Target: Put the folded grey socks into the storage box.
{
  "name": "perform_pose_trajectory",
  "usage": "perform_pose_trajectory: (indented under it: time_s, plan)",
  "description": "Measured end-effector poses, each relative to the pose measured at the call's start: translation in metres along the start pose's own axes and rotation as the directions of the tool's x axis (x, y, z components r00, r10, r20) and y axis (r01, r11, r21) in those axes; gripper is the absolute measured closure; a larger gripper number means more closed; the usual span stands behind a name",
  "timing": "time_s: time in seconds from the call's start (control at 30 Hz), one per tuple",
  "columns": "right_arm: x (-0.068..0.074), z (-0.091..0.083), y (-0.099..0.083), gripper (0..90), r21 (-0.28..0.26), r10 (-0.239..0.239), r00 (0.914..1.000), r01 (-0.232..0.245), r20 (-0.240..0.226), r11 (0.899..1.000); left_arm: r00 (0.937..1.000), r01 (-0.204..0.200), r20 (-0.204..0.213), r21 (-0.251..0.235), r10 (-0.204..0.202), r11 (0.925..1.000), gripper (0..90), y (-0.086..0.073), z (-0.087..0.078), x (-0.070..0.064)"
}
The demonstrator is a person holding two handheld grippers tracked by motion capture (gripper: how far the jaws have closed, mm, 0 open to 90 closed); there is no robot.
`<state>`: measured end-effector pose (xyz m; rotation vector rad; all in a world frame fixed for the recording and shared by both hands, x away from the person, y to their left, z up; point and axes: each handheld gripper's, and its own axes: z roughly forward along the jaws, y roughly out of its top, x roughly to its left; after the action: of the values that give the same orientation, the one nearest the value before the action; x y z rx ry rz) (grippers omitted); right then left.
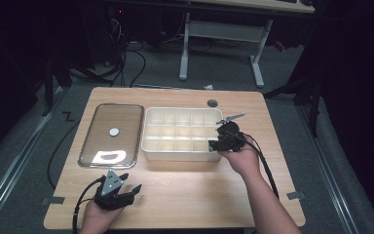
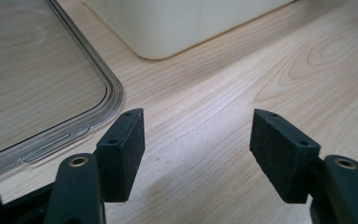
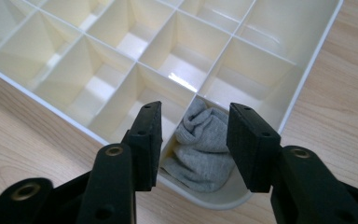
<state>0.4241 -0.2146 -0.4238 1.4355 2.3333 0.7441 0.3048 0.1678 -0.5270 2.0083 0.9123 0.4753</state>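
Grey sock [image 3: 199, 147] is seen bunched in the near corner compartment of the cream divider box [image 3: 307, 77], w/ the right gripper [image 3: 195, 133] held just above it, jaws partly apart, nothing gripped. Left gripper [image 2: 196, 151] is parked over bare table [image 2: 261, 60] near the clear lid [image 2: 37, 84], jaws wide apart, nothing held.

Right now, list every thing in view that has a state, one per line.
Divided box: lid off, open on the table.
Clear lid: lying flat on the table, left of the box.
Grey sock: bunched up in a corner compartment of the box.
Right gripper: open, above the sock.
Left gripper: open, empty, over bare table.
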Motion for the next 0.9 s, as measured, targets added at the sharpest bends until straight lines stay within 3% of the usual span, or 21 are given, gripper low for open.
perform_pose_trajectory:
  time_s: [0.2,0.3,0.4,0.5,0.57,0.77,0.9]
  plan:
    - [0.006,-0.006,-0.007,51.4,-0.071,0.002,0.9998,-0.003,-0.017,0.997,0.9998,0.021,-0.001,-0.011,-0.021,0.9997,35.5,-0.002,-0.004,0.003]
    - [0.007,-0.007,-0.015,45.6,-0.098,0.038,0.9984,-0.041,-0.042,0.994,0.9999,0.015,-0.006,-0.014,-0.015,0.9998,35.5,-0.002,-0.005,0.002]
    - [0.012,-0.008,-0.023,42.3,-0.119,0.024,0.9995,-0.026,-0.023,0.993,1.0000,0.004,-0.007,-0.011,-0.004,0.9999,35.5,-0.003,-0.006,0.000]
    - [0.015,-0.010,-0.033,38.3,-0.139,0.037,0.9983,-0.043,-0.045,0.989,1.0000,-0.003,-0.007,-0.022,0.003,0.9998,35.5,-0.002,-0.007,-0.002]
    - [0.019,-0.011,-0.040,37.4,-0.156,0.016,0.9991,-0.022,-0.039,0.988,1.0000,-0.006,-0.006,-0.028,0.006,0.9996,35.5,-0.001,-0.007,-0.004]
    - [0.026,-0.016,-0.062,35.3,-0.197,0.017,0.9968,-0.032,-0.078,0.980,0.9999,-0.012,0.001,-0.023,0.013,0.9997,35.5,-0.001,-0.007,-0.009]
    - [0.030,-0.014,-0.077,34.2,-0.219,0.008,0.9976,-0.023,-0.068,0.975,0.9999,-0.010,0.002,-0.024,0.010,0.9996,35.5,0.000,-0.007,-0.010]
